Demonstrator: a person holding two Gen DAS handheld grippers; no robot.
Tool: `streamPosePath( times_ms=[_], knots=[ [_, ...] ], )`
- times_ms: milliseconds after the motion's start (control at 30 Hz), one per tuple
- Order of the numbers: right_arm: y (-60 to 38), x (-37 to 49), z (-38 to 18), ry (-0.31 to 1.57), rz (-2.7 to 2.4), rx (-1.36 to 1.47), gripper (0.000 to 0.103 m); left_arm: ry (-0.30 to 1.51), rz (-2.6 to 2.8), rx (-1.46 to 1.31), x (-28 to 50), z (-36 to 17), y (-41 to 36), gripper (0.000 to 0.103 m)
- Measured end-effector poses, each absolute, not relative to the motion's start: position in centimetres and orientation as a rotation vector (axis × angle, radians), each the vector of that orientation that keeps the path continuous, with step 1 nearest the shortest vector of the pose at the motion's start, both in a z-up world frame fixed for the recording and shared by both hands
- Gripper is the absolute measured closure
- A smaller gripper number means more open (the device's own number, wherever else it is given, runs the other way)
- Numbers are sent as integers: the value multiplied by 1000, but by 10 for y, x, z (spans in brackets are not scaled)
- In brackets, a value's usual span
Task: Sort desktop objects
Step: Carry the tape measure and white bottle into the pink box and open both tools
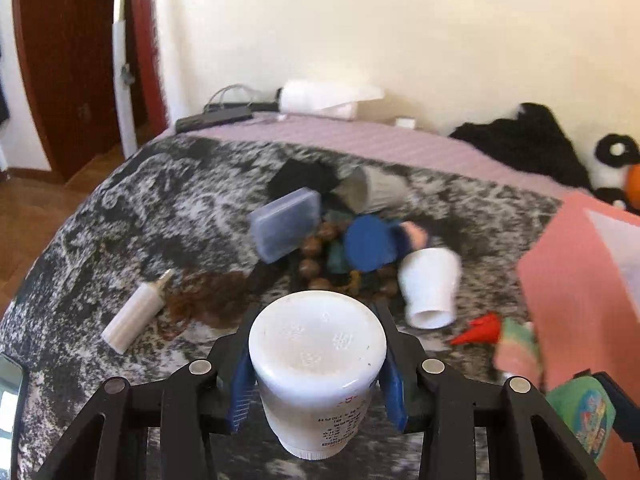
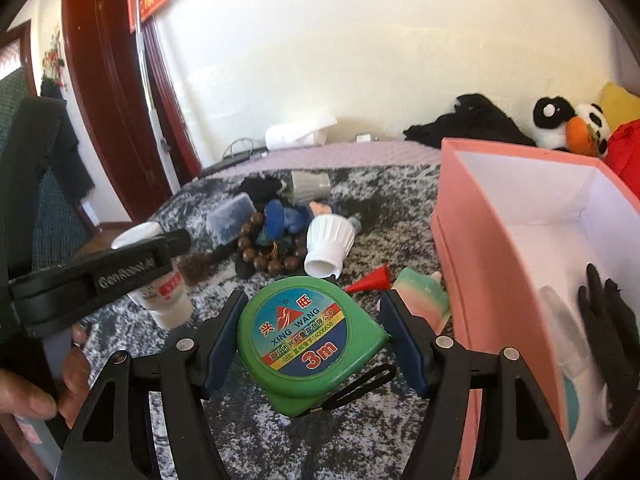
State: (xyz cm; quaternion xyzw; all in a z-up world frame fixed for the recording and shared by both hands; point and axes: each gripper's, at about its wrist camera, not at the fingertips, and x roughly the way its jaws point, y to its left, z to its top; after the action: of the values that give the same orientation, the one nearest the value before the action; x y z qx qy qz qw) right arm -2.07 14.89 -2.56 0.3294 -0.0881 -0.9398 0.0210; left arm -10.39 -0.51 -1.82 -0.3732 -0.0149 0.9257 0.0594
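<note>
Gripped closest to the lens, a white plastic medicine bottle with a printed label [image 1: 316, 376] is sitting between the blue pads of the left hand-held gripper [image 1: 316, 372], jaws partly closed and pressing its sides, base pointing forward. Across from it, the right hand-held gripper [image 2: 314, 344] is clamping a round green plastic tape measure [image 2: 308, 344] with its jaws fairly wide, the black wrist strap dangling below. Both loads are hanging above the mottled grey-and-white blanket on the bed [image 1: 120, 216], near its front edge, with the open pink cardboard box [image 2: 500, 248] waiting at the right edge. Risk, as I judge it: the smooth bottle is being held only around its sides and could be slipping out, and the strap could be snagging the box rim
</note>
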Motion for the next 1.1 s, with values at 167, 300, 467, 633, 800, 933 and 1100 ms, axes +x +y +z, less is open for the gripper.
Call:
streamPosePath(
  times_ms=[167,300,467,633,800,933,1100],
  knots=[
    [162,-2,-4,-290,-2953,974,32,-38,2763,-1075,-87,-2,24,59],
    [183,15,9,-307,-3001,952,32,-38,2723,-1036,-73,8,51,59],
    [226,38,18,-356,-3077,941,32,-41,2655,-989,-58,18,94,59],
    [281,65,24,-437,-3165,938,32,-47,2574,-917,-39,30,142,59],
    [339,93,21,-504,-3246,966,32,-38,2492,-848,-17,39,192,59],
    [371,106,11,-549,-3273,1025,32,8,2432,-860,-8,28,233,59],
    [390,109,-2,-523,-3294,1096,32,64,2382,-914,-4,8,266,59]
  ],
)
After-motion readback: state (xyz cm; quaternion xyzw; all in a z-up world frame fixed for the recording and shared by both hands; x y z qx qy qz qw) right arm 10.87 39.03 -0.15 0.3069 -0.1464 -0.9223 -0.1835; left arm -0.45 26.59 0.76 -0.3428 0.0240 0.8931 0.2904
